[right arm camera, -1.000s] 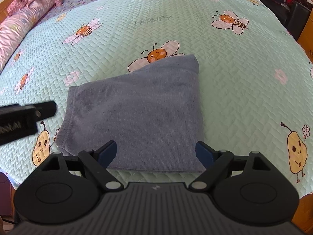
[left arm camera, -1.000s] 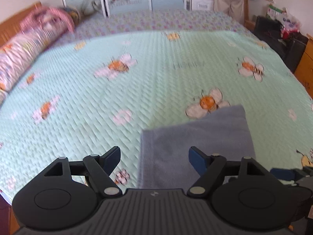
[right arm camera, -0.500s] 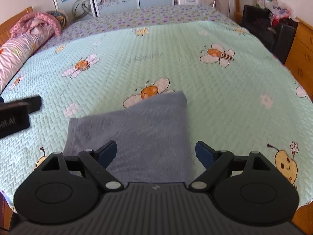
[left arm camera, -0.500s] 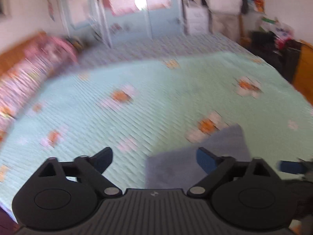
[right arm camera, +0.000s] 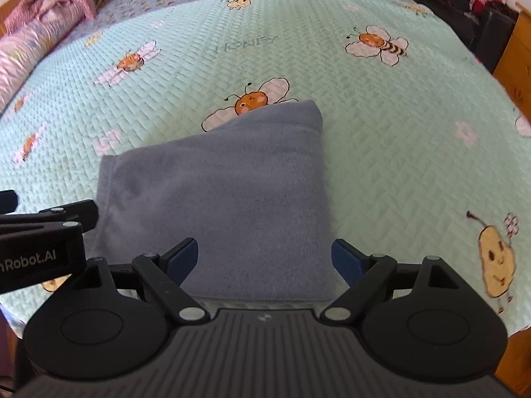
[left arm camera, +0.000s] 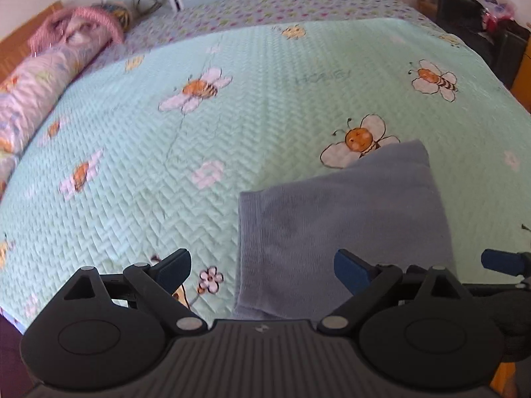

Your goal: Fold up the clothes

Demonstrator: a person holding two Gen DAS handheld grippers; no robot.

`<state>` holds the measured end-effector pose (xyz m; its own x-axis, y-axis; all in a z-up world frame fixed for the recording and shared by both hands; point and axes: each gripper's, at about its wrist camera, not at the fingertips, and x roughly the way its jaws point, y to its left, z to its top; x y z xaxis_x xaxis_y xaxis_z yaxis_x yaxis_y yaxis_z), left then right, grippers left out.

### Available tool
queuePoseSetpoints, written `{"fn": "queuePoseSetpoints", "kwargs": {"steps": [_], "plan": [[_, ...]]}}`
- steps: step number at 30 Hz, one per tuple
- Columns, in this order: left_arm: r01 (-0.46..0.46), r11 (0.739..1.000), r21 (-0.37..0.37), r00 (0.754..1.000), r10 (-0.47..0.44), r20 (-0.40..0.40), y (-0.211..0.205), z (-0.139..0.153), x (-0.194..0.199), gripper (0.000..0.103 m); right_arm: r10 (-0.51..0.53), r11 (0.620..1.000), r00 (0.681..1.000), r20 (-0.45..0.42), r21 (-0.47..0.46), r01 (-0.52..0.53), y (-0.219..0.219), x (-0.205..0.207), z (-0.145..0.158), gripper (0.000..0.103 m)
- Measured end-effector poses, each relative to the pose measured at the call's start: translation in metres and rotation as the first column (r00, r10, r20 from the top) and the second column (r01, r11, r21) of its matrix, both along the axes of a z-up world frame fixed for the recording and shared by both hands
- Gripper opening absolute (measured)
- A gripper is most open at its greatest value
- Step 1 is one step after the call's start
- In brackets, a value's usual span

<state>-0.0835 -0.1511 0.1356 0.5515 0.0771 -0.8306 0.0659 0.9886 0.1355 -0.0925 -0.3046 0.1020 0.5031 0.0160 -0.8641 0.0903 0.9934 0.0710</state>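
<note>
Already folded into a compact, slightly skewed rectangle, the one grey-blue garment (right arm camera: 229,199) lies flat near the front edge of the bed (right arm camera: 381,152), its far corner overlapping a printed bee on the mint quilt. You hold both tools above it with nothing in either. Your left tool (left arm camera: 262,268) stands wide, its jaws spread over the garment's left edge, with one blue pad over the quilt and the other over the cloth, neither pressing. Your right tool (right arm camera: 265,258) is wide as well, straddling the near edge of the fold without touching it.

By the look of it, the folding of this piece is done or nearly so: the edges sit stacked, no sleeve or loose flap shows, and what may be left is a light squaring of the slanted far side. No further garment waiting to be folded is visible on the quilt.

Count: one folded garment, two tools, one bed. A rolled floral bolster (left arm camera: 36,89) with a pink cloth (left arm camera: 76,26) heaped on it lies along the left side, well apart from the work.
</note>
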Motion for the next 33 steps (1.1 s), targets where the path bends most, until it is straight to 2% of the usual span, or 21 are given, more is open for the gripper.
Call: {"fn": "queuePoseSetpoints", "kwargs": {"steps": [3, 19, 24, 28, 33], "plan": [[-0.022, 0.999, -0.036, 0.999, 0.020, -0.040, 0.006, -0.005, 0.003, 0.094, 0.004, 1.000, 1.000, -0.013, -0.006, -0.004, 0.002, 0.001, -0.001, 0.088], [-0.013, 0.999, -0.048, 0.989, 0.006, -0.151, 0.004, -0.021, 0.005, 0.094, 0.051, 0.997, 0.996, -0.080, -0.053, -0.055, 0.015, 0.002, -0.009, 0.088], [-0.003, 0.998, -0.056, 0.975, -0.010, -0.223, -0.003, -0.026, -0.001, 0.094, 0.073, 0.996, 0.989, -0.130, -0.035, -0.078, 0.012, -0.003, -0.012, 0.088], [0.044, 0.997, -0.056, 0.967, -0.057, -0.247, -0.018, -0.028, -0.010, 0.094, 0.045, 0.998, 0.987, -0.152, -0.042, -0.052, 0.002, -0.018, -0.015, 0.088], [0.054, 0.996, -0.078, 0.956, -0.074, -0.285, -0.026, -0.032, -0.016, 0.094, 0.007, 0.998, 0.983, -0.181, -0.053, -0.017, -0.011, -0.029, -0.020, 0.088]]}}
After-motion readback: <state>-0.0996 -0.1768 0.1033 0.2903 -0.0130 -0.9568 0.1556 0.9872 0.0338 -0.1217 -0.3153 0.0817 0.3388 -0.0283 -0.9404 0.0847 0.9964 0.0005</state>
